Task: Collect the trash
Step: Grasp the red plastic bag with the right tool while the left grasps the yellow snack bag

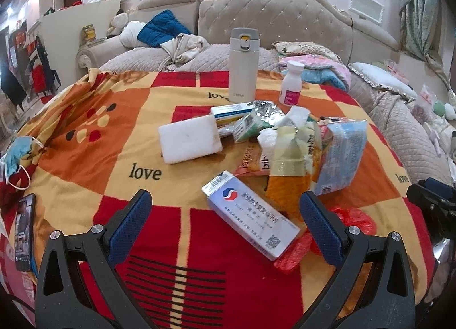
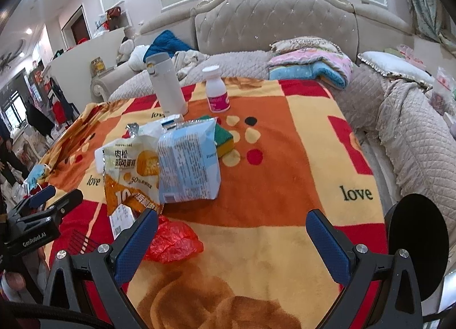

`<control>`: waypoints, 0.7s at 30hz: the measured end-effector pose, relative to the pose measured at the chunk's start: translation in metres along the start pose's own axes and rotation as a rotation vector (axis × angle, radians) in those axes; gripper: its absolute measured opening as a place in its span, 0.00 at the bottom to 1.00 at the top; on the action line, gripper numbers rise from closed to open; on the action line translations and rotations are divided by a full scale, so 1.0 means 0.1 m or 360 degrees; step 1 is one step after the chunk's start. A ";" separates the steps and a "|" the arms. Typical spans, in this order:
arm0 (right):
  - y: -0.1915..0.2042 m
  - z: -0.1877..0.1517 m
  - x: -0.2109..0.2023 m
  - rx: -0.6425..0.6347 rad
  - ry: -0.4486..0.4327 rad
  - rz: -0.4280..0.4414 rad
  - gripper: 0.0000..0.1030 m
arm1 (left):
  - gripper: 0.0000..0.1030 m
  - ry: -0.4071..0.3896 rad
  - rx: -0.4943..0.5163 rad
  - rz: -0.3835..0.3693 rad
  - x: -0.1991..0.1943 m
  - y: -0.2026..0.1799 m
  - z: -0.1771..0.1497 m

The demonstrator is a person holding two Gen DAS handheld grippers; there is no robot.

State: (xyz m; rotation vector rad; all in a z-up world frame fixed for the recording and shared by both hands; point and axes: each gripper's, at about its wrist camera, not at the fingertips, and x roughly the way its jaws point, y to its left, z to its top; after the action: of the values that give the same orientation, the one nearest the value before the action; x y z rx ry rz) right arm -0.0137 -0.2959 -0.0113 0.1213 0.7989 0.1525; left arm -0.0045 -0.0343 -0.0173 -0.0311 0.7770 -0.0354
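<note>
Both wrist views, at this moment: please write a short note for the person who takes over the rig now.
Left tool: open, empty, over the near edge of the blanket, in front of the medicine box.
Right tool: open, empty; the red plastic bag lies by its left finger.
Trash, all in one pile on the blanket: medicine box, orange snack wrapper, blue packet, white foam block, crumpled foil. A face mask lies at the left edge.
Done: nothing picked up yet.
Left: collect all the trash. The flask and pill bottle probably stay.
</note>
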 end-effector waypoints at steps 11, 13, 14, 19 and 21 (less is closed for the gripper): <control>0.14 -0.06 0.10 -0.0052 0.0068 0.0145 1.00 | 1.00 0.0050 0.0043 -0.0018 0.06 0.34 -0.08; 0.19 -0.11 0.15 -0.0059 0.0100 0.0206 0.99 | 1.00 0.0097 0.0020 -0.0044 0.08 0.48 -0.11; 0.24 -0.13 0.20 -0.0074 0.0125 0.0235 0.97 | 0.99 0.0123 0.0006 -0.0060 0.09 0.53 -0.12; 0.47 -0.21 0.50 -0.0128 0.0217 0.0323 0.86 | 0.99 0.0204 -0.0063 -0.0118 0.19 0.60 -0.17; 0.53 -0.24 0.63 -0.0125 0.0263 0.0376 0.77 | 0.99 0.0230 -0.0090 -0.0135 0.25 0.57 -0.18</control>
State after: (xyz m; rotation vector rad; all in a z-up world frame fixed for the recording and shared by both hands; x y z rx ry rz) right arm 0.0079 -0.2313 -0.0631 0.1300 0.9406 0.4213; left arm 0.0020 0.0215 -0.0499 -0.1158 0.9206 -0.0968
